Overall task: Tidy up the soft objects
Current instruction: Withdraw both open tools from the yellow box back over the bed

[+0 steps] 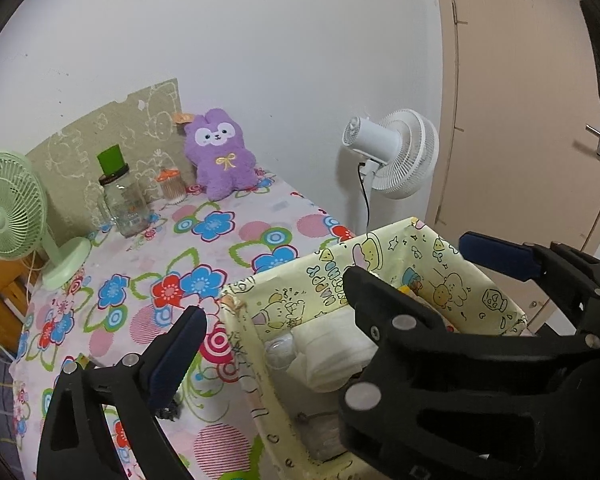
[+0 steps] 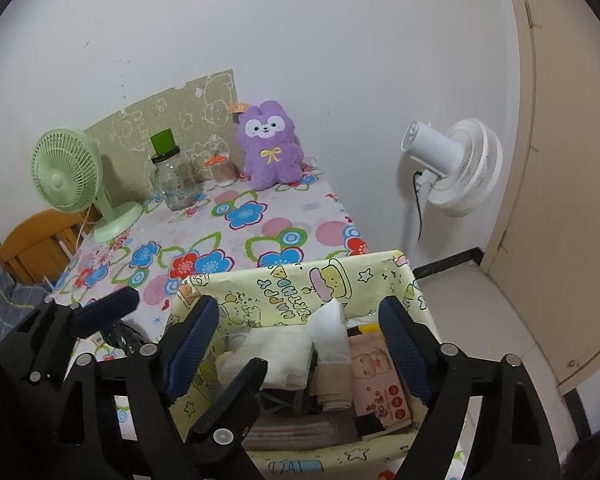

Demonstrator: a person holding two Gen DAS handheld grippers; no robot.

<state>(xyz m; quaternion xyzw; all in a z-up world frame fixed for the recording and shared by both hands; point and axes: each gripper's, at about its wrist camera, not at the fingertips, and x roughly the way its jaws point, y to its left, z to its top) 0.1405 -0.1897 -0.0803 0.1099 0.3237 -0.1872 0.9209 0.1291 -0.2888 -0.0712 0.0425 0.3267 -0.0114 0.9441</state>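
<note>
Both of your grippers hang over the yellow cartoon-print basket [image 2: 296, 292] at the lower centre of the frame. Your right gripper [image 2: 300, 348] has its blue-padded fingers [image 2: 192, 344] spread wide, one on each side of the basket's opening, and nothing is pinched between them. Below that gap, inside the basket, sits a white folded cloth [image 2: 276, 356], with a tissue pack [image 2: 376, 388] printed with a baby picture just to its right. Your left gripper [image 1: 336, 308] is also wide open and empty: one pad over the floral tablecloth [image 1: 220, 240] at lower left, the other past the basket's far rim at right. The purple plush toy [image 1: 220, 156] sits upright at the table's far edge, upper centre, well apart from the basket. A glass jar [image 1: 124, 204] and a green desk fan [image 1: 12, 208] stand to its left.
</note>
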